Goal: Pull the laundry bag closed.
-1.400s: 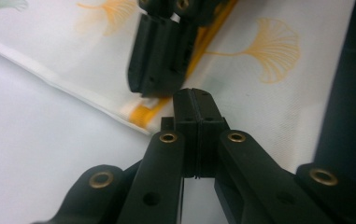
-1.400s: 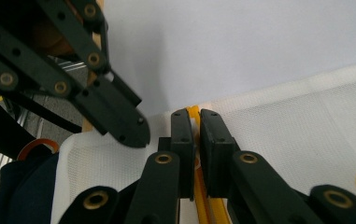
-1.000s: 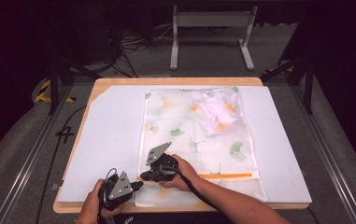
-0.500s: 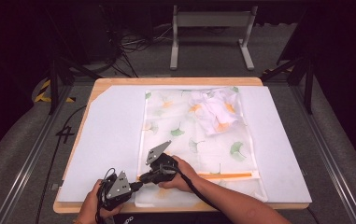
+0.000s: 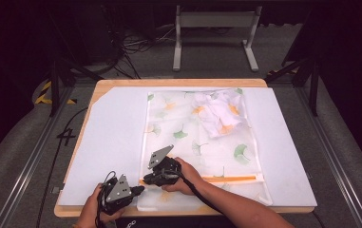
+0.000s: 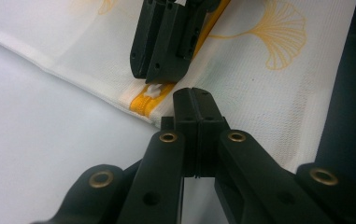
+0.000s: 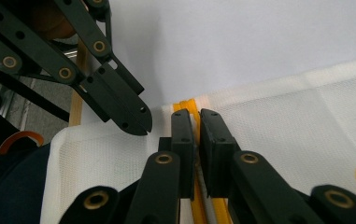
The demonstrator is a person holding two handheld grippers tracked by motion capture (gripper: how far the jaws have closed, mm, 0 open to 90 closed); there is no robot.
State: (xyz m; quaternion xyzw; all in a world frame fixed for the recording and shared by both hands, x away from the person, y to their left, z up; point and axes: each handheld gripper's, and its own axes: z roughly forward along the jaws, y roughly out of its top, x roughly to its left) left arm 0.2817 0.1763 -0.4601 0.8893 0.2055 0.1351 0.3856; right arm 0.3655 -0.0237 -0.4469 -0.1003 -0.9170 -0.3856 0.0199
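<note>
Mesh laundry bag with a ginkgo leaf print lies flat on the white mat that covers the wooden table, and a white crumpled garment sits inside it at the far end. Its orange zipper runs across the near end, and both tools work at the left end of this zipper, near the front edge of the table. The left gripper has its jaws fully together; in the left gripper view the tips press on the bag's corner just beside the zipper's end, so it seems to pin or pinch the fabric there, but I cannot tell if cloth is really between the pads. The right gripper stands over the orange tape, and its jaws have just been opening a little: a narrow gap shows between them, the zipper line runs in this gap, and the pads do not seem to press on it. The small white slider shows just under the right gripper's tips in the left gripper view. I judge that the zipper step is in hand, with the slider at the left end. The next move probably calls for the right gripper to take the slider's pull firmly while the left one keeps the corner from following.
</note>
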